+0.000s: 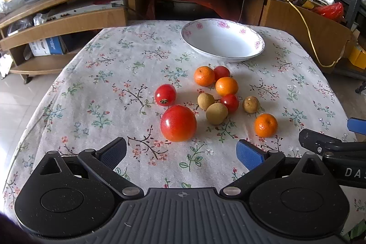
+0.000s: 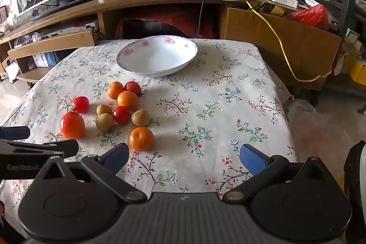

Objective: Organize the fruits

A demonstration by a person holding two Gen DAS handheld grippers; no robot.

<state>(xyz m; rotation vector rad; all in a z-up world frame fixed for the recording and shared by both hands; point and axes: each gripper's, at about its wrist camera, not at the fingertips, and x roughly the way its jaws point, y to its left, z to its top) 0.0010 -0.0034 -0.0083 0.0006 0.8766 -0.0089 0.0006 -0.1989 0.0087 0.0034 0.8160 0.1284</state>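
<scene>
Fruits lie scattered on a table draped in a floral tablecloth (image 1: 109, 74), all of them outside the white, pink-flowered bowl (image 1: 223, 41) that stands at the cloth's 12 o'clock edge. In the left wrist view, the largest tomato (image 1: 178, 123) sits nearest the left gripper (image 1: 181, 153), at 12 o'clock from its wide-spread, empty tongs. A smaller tomato (image 1: 165, 95) rests just beyond it at 11 o'clock. To the big tomato's 2 o'clock lies a tight cluster: two oranges (image 1: 204, 76) (image 1: 226, 86), two small tomatoes (image 1: 221, 72) (image 1: 230, 102) and two brown longans (image 1: 205, 101) (image 1: 216, 113), several touching. A third longan (image 1: 250, 104) sits apart at the cluster's 3 o'clock, with a lone orange (image 1: 265, 125) nearer the camera at its 5 o'clock.

In the right wrist view, the right gripper (image 2: 185, 158) also hangs with its blue-padded tongs spread wide and holding nothing; that lone orange (image 2: 141, 138) lies just ahead of its left finger (image 2: 115, 158), at 11 o'clock. The left gripper's finger tips enter this view at 9 o'clock. Behind the table runs a wooden TV stand (image 2: 160, 1) strewn with cables, a yellow cable (image 2: 281, 47) trailing down at 2 o'clock.
</scene>
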